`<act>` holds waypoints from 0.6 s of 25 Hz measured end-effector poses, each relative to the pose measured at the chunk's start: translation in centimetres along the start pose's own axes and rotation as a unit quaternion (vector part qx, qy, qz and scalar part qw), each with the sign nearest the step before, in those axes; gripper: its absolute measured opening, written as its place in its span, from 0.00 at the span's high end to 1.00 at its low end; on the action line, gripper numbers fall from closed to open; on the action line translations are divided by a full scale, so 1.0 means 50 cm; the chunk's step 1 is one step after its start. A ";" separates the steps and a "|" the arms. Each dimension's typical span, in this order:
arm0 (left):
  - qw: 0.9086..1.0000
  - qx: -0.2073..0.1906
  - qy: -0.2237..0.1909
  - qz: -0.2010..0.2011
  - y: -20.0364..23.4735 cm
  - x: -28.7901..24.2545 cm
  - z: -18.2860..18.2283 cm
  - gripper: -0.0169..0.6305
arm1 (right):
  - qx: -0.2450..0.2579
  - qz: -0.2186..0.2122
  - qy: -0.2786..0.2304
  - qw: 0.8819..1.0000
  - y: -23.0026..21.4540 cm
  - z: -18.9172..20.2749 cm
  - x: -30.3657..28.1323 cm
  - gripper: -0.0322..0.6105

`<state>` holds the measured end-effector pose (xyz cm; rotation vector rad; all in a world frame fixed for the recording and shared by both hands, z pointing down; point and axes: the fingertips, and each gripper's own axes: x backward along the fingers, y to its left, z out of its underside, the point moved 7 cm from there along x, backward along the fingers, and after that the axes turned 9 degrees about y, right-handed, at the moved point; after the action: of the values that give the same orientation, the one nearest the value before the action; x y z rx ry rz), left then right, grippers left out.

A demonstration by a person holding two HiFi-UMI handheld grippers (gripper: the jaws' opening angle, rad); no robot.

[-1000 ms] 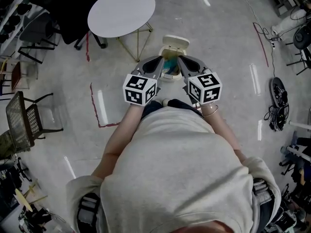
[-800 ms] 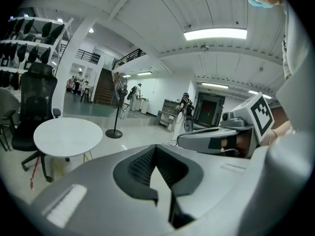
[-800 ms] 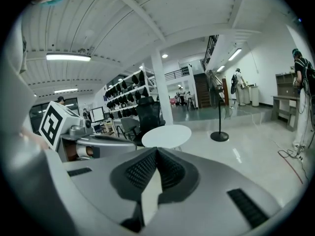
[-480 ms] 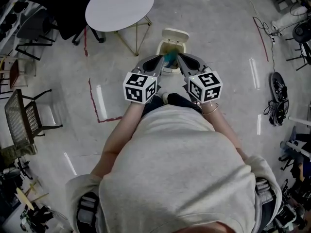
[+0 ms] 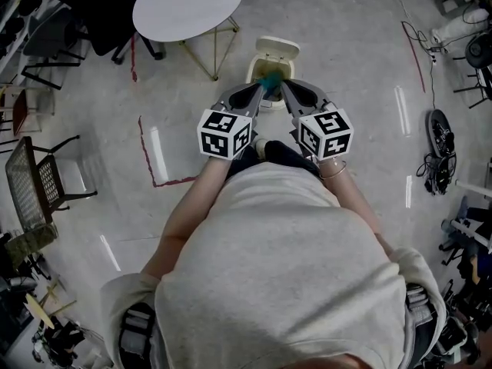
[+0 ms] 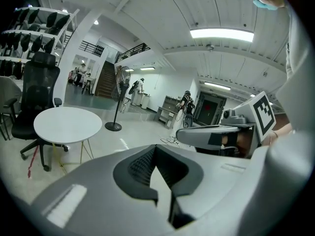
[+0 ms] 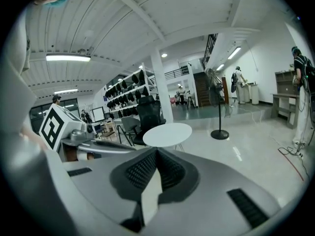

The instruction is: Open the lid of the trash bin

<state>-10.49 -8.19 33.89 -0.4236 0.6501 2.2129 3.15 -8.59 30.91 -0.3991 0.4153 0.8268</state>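
**Lid up, both grippers empty**

The left gripper (image 5: 256, 92) and right gripper (image 5: 286, 89), jaws pressed together on nothing, have barely shifted. Just beyond, the cream plastic trash bin (image 5: 250, 74) stays open, its lid (image 5: 277, 48) raised, so the job looks done. A round white table (image 5: 188, 6) stands farther off.

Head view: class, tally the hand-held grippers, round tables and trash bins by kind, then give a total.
Hand-held grippers: 2 (left hand-held gripper, right hand-held gripper)
Table: 1
Trash bin: 1
Total: 4
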 end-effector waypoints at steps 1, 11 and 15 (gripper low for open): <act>1.000 0.000 0.001 0.001 0.001 -0.001 0.000 0.96 | -0.002 0.001 -0.001 1.000 -0.002 0.000 0.001 0.94; 1.000 0.006 -0.002 0.002 0.004 0.006 0.005 0.96 | 0.004 0.007 -0.009 1.000 -0.005 0.000 0.014 0.94; 1.000 0.005 -0.003 0.001 -0.003 0.009 0.009 0.96 | 0.014 0.003 -0.006 1.000 -0.001 0.003 0.014 0.94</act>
<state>-10.72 -7.62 33.99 -0.4105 0.6585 2.2110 3.65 -8.11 30.68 -0.3661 0.4169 0.8287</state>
